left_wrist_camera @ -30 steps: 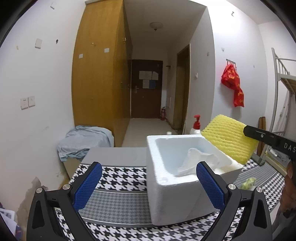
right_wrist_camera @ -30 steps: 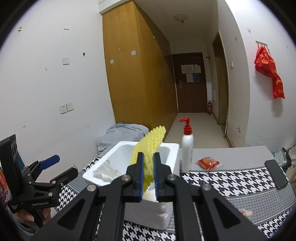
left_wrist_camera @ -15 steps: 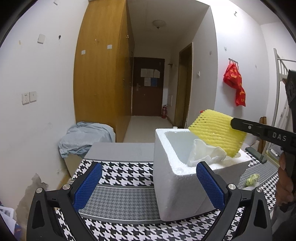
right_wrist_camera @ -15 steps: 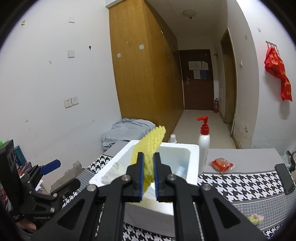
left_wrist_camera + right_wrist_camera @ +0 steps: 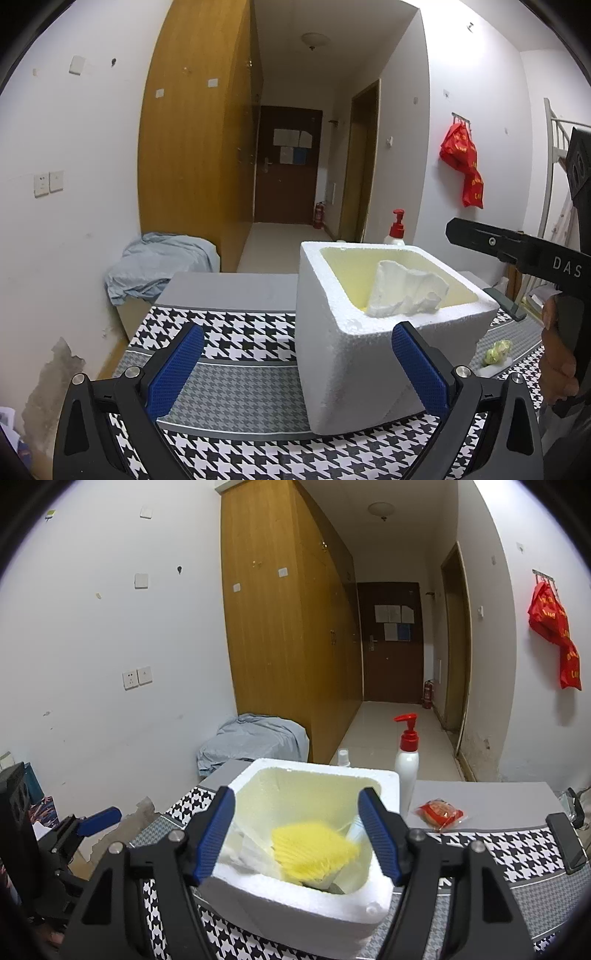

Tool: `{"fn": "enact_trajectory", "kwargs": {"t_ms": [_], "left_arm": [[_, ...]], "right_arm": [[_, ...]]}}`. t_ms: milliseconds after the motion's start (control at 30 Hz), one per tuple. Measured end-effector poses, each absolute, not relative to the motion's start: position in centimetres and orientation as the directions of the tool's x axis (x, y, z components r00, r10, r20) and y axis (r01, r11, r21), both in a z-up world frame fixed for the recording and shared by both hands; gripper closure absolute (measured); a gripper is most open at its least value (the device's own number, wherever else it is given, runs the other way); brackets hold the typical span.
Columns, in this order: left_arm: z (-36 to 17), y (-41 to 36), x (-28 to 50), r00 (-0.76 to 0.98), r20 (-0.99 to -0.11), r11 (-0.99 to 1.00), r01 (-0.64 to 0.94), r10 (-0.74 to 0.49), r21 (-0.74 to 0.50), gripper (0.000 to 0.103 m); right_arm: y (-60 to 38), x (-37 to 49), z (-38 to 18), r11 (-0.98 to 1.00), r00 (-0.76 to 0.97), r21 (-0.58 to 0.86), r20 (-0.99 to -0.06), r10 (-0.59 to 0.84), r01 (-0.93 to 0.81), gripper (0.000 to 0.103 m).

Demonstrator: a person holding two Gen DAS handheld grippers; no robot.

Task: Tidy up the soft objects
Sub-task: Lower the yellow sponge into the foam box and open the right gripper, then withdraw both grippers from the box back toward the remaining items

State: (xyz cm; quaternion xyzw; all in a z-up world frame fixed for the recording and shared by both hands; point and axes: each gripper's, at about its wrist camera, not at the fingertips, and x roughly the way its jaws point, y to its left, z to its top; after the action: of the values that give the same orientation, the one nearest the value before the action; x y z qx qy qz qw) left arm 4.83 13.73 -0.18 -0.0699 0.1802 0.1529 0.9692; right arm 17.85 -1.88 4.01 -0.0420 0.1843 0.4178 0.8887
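A white foam box (image 5: 306,893) (image 5: 343,369) stands on the houndstooth cloth. A yellow foam net (image 5: 314,849) lies blurred inside it, on crumpled white wrapping (image 5: 402,291). My right gripper (image 5: 301,836) hovers above the box's near side; its jaws are opening, and the net sits below them, free of the pads. My left gripper (image 5: 295,369) is open just left of the box, nothing between its blue pads. A small yellow-green soft piece (image 5: 496,350) rests on the cloth right of the box.
A red-capped pump bottle (image 5: 406,764) and a small white bottle (image 5: 343,757) stand behind the box. A red snack packet (image 5: 439,814) lies on the grey cloth, a black phone (image 5: 565,840) at the right edge. A person's hand (image 5: 557,354) holds the right gripper.
My right gripper's jaws have parted and let go of the yellow foam net, which has dropped into the foam box. The left gripper has kept still.
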Motion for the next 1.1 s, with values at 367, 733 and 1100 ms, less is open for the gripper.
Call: {"fn": "enact_trajectory", "kwargs": {"t_ms": [367, 733, 1100], "left_arm": [[0.1, 12.5, 4.9, 0.895, -0.376, 0.952, -0.292, 0.239, -0.09, 0.001], [0.8, 10.6, 5.0, 0.906, -0.363, 0.962, -0.262, 0.219, -0.075, 0.001], [1.4, 9.4, 5.4, 0.913, -0.352, 0.967, -0.246, 0.209, -0.065, 0.001]], "right_arm": [[-3.5, 17.4, 4.0, 0.664, 0.599, 0.083, -0.359, 0.715, -0.743, 0.03], [-6.0, 17.0, 4.2, 0.673, 0.61, 0.121, -0.328, 0.721, -0.73, 0.015], [-7.6, 16.0, 4.6, 0.689, 0.641, 0.108, -0.289, 0.711, -0.717, 0.004]]}}
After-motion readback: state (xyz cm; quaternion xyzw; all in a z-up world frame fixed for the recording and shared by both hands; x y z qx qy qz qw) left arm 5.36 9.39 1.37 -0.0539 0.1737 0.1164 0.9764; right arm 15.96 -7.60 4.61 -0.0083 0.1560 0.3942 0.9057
